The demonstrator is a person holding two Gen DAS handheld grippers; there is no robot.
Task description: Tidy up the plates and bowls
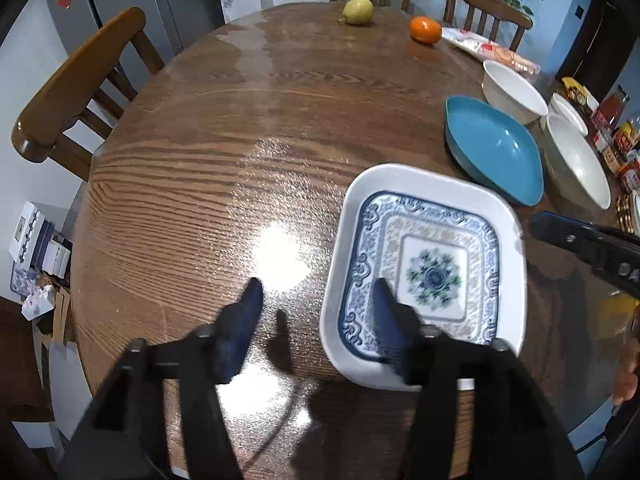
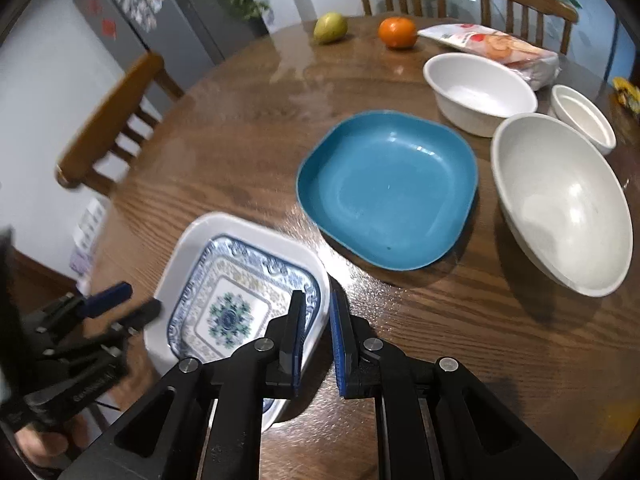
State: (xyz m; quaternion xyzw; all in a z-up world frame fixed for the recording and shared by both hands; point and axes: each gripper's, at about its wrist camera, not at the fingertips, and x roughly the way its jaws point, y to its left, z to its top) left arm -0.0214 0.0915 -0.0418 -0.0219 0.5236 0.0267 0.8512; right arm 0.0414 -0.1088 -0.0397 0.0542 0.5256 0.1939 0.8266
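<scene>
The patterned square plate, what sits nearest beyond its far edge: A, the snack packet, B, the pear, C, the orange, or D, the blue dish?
D: the blue dish lies just past the patterned square plate, while the fruit and packet sit across the table.

**Odds and ends around my table**

Across the wooden table (image 1: 248, 128) I see a pear (image 1: 358, 11) and an orange (image 1: 425, 29) near a snack packet (image 2: 496, 50). Chairs (image 1: 80, 84) ring it; a grey fridge (image 1: 132, 4) stands behind.
</scene>
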